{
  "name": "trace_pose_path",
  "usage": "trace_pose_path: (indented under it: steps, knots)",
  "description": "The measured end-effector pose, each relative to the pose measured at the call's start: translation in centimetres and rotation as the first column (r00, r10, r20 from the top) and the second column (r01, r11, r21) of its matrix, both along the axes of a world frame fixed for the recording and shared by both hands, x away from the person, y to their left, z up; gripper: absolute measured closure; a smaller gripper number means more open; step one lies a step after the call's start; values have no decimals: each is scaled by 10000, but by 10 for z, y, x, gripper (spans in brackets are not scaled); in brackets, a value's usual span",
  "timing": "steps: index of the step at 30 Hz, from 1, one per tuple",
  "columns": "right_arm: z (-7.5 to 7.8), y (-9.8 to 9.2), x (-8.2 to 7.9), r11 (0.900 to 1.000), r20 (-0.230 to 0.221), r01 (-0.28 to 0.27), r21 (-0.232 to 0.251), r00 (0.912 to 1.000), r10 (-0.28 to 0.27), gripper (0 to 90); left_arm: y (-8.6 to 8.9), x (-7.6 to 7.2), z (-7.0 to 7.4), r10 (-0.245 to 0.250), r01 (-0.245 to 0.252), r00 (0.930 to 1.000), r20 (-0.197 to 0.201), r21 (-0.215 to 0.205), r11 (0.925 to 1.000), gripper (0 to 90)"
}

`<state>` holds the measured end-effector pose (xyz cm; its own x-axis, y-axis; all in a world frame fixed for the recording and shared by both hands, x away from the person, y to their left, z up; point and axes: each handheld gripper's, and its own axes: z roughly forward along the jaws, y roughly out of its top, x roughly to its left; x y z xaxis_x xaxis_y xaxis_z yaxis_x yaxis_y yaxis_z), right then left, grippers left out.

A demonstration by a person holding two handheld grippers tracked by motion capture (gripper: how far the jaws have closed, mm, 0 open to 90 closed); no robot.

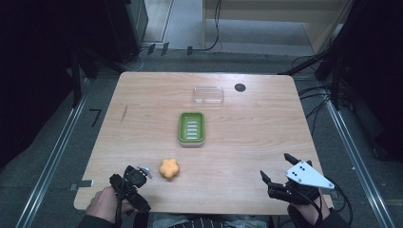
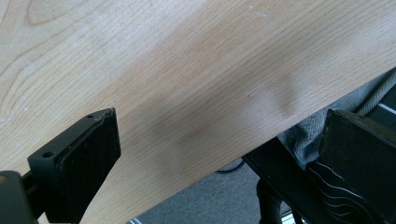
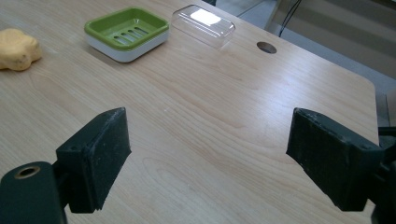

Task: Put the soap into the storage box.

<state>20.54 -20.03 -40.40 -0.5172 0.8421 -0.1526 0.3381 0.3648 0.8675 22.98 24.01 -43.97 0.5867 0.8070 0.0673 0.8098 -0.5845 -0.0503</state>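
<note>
Wooden worktop [image 1: 247,142] seen from above. At its centre stands a green soap dish [image 1: 191,127] with a slotted white insert, holding nothing; its clear plastic lid [image 1: 208,95] lies apart, farther back, near a round hole [image 1: 240,87] in the worktop. An orange star-shaped sponge [image 1: 169,169] rests near the front edge, outside the dish. The left tongs [image 1: 141,173], just left of the sponge, and the right tongs [image 1: 275,167], at the front right, both stand wide open and grip nothing.
</note>
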Motion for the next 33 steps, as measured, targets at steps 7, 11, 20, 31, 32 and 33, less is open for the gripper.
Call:
trace_pose_path:
  steps: [7, 11, 20, 31, 32, 33]
  knots:
    - [0, 1, 0, 10000, 2, 52, -49, 10000, -52, 136, 0, 0, 0, -79, 80, 9999, 95, -77, 9999, 0]
    - [0, 2, 0, 10000, 1, 39, -75, 10000, -39, 136, 0, 1, 0, -92, 93, 9999, 84, -124, 9999, 0]
    - [0, 2, 1, 10000, -43, -3, -45, 10000, 3, 136, -3, 3, 3, -73, 95, 9987, 513, -439, 9990, 0]
    - [0, 2, 1, 10000, -54, -21, -58, 10000, 21, 136, -11, 20, -1, -154, 207, 9975, 691, -766, 9968, 0]
    - [0, 2, 1, 10000, -67, -4, -55, 10000, 4, 136, -12, 23, -1, -210, 270, 9971, 735, -817, 9963, 0]
    - [0, 2, 1, 10000, -56, -5, -50, 10000, 4, 136, -13, 24, 0, -190, 250, 9972, 721, -830, 9962, 0]
